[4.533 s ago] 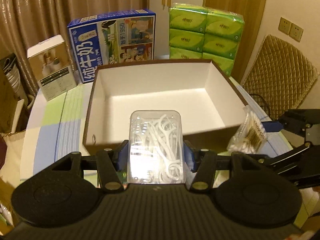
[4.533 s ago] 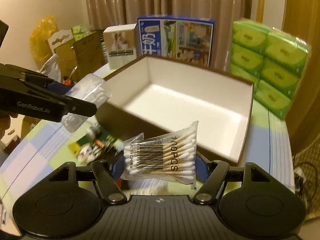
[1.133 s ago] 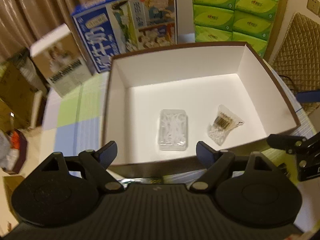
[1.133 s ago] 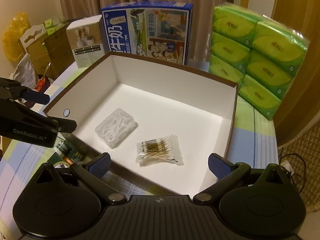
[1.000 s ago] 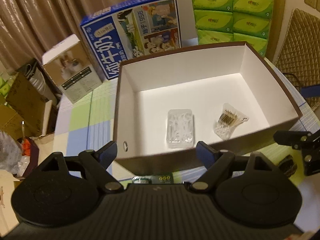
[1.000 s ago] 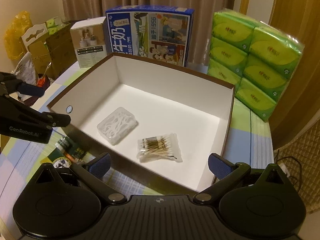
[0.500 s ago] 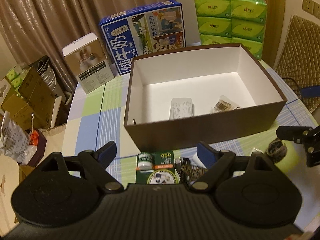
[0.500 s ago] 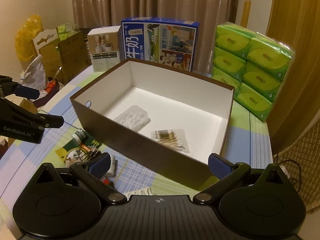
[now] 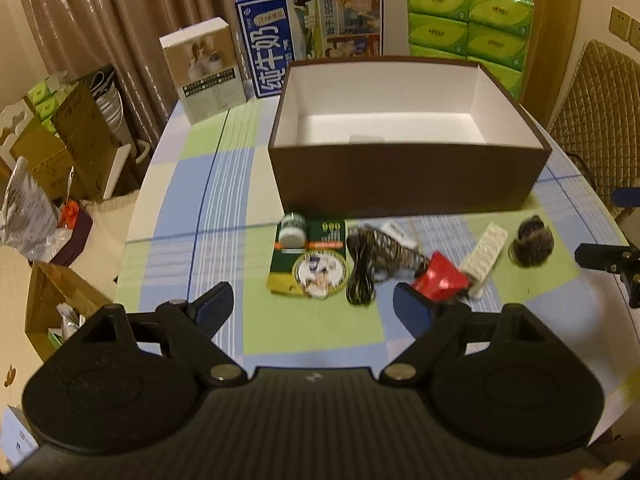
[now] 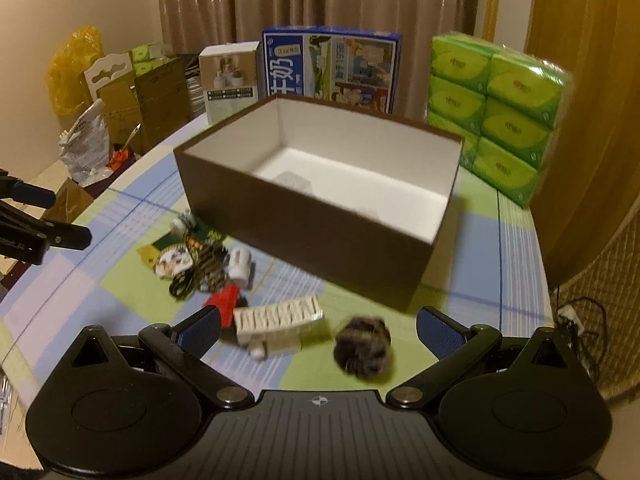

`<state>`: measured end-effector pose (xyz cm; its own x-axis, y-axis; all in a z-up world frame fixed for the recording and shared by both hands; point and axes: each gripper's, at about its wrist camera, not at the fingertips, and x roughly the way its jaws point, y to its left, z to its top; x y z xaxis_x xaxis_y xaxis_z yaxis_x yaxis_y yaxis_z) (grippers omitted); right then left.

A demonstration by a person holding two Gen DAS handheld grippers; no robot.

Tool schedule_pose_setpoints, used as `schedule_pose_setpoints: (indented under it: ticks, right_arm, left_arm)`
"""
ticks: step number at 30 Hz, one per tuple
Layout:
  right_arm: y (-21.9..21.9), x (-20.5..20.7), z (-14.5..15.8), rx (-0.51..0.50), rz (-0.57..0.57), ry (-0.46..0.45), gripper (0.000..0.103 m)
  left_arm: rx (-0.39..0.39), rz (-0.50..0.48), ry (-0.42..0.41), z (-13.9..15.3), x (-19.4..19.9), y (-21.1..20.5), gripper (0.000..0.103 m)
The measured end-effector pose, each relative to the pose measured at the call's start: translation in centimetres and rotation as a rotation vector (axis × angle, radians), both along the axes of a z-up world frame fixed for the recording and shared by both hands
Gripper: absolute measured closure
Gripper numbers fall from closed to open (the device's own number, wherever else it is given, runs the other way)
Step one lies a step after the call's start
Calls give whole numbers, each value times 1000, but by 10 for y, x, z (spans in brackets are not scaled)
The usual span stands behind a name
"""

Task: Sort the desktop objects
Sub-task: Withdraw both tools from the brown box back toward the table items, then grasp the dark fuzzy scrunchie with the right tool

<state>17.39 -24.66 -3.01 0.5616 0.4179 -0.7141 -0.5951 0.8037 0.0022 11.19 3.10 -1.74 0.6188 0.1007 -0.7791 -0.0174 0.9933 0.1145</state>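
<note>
A brown box [image 9: 404, 176] with a white inside stands on the checked table; it also shows in the right wrist view [image 10: 296, 216]. In front of it lie a green card pack with a small bottle [image 9: 308, 256], a striped coiled cable [image 9: 380, 256], a red item [image 9: 440, 278], a white ribbed piece [image 9: 486, 256] and a dark fuzzy ball [image 9: 532, 242]. My left gripper [image 9: 312, 304] is open and empty, above the table in front of these. My right gripper [image 10: 318, 326] is open and empty, just behind the white ribbed piece [image 10: 280, 314] and fuzzy ball [image 10: 364, 346].
A blue milk carton box [image 9: 312, 28], a white product box [image 9: 204, 68] and green tissue packs [image 9: 468, 20] stand behind the brown box. Cardboard boxes and bags [image 9: 52, 148] sit off the table's left edge. A quilted chair [image 9: 600, 96] is at the right.
Both grippers let go of the floss-pick case and cotton-swab bag inside the box, then pulled back and lower. The loose items in front of the box have come into view.
</note>
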Motion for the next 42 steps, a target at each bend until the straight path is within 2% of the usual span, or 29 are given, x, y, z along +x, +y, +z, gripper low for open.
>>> schedule_pose_setpoints:
  ticks: [4, 14, 37, 42]
  right_arm:
    - [-9, -9, -12, 8, -29, 30, 2]
    - [-17, -6, -25, 7, -67, 59, 2]
    - [-7, 19, -62, -23, -102, 71, 3]
    - [-6, 36, -75, -40, -143, 79, 18]
  left_arm:
    - [-5, -15, 10, -8, -6, -1, 20]
    - [-31, -66, 6, -18, 9, -1, 25]
    - [-43, -71, 68, -50, 50, 30, 28]
    - [-46, -72, 87, -60, 61, 37, 29]
